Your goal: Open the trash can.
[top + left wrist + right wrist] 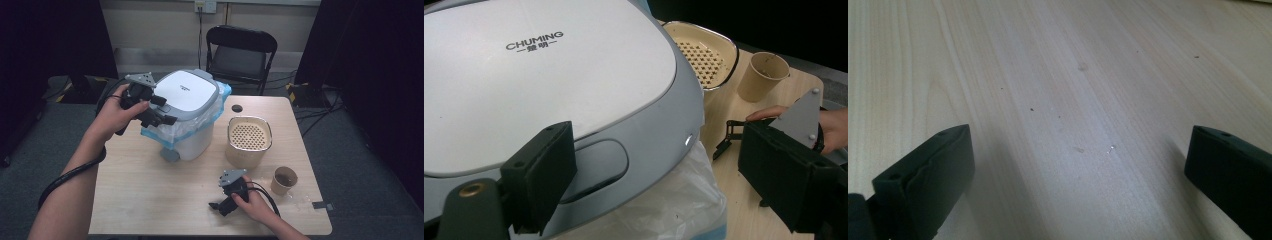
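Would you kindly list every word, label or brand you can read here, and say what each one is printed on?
"CHUMING": grey letters on the white lid of the bin, in the left gripper view.
Small characters under that word: too small to read.
Same print on the lid in the high view: too blurred to read.

Light wood table [150, 200] on grey carpet floor [360, 150]. Black folding chair [241, 52] behind table, against pale wall [160, 25]. Wall socket [205, 6] above chair, cable hanging down. Dark curtains [380, 60] both sides. Cables on floor, right rear.
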Tool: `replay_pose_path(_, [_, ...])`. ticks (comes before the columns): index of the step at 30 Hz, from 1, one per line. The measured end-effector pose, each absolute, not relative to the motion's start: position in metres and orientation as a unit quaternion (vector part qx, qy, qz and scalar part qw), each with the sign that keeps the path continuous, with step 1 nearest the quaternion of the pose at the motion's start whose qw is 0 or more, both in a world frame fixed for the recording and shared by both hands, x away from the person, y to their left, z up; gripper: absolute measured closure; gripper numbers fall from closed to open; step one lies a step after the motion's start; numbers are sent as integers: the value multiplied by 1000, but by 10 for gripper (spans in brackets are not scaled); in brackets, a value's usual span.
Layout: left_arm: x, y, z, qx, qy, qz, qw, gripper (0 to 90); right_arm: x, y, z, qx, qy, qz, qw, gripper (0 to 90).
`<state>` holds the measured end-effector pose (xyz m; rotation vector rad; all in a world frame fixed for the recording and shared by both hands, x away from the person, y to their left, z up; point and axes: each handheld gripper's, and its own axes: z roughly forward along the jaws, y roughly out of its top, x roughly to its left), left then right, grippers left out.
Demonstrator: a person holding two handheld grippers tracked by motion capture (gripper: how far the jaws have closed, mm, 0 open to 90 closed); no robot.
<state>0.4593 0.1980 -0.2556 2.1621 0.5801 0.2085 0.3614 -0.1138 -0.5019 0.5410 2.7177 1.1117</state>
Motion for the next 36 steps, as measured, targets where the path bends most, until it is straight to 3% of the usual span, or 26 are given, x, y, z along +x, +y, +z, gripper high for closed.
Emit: replay_pose_path(36, [456,199,-259,863,240,78,438,130,362,-114,-502,179,908,371,79,0])
